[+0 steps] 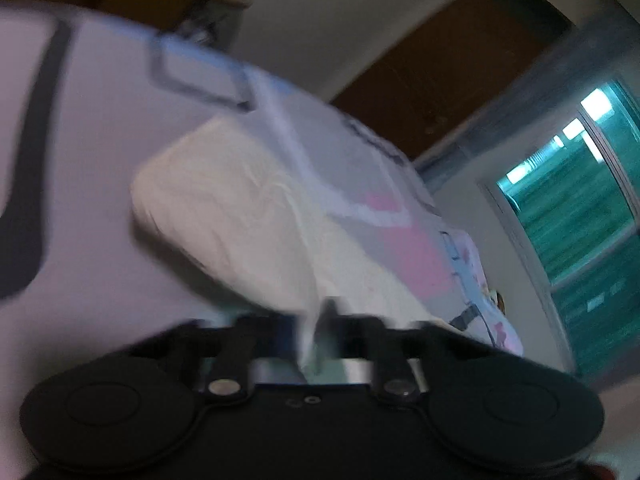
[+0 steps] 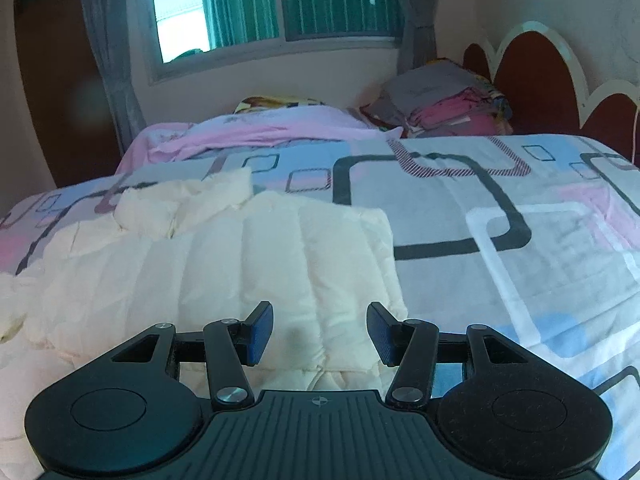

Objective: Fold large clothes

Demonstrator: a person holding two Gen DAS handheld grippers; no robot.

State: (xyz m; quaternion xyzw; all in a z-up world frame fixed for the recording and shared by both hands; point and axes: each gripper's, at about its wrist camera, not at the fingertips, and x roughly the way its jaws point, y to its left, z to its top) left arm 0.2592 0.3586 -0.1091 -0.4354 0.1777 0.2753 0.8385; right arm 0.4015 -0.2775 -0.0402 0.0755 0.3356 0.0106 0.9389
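Note:
A cream quilted puffer jacket (image 2: pixel 224 264) lies spread on the bed, collar (image 2: pixel 188 196) toward the window. My right gripper (image 2: pixel 320 334) is open, its blue pads on either side of the jacket's near hem, just above it. In the blurred, tilted left wrist view the jacket (image 1: pixel 240 208) lies ahead, and my left gripper (image 1: pixel 310 332) is shut on a fold of its cream fabric, which bunches up between the fingers.
The bed cover (image 2: pixel 500 216) has grey, pink and blue square patterns. Folded clothes and pillows (image 2: pixel 444 104) are stacked by the red headboard (image 2: pixel 532 80). A window (image 2: pixel 272 4) with grey curtains faces the bed. A brown door (image 1: pixel 448 56) shows in the left wrist view.

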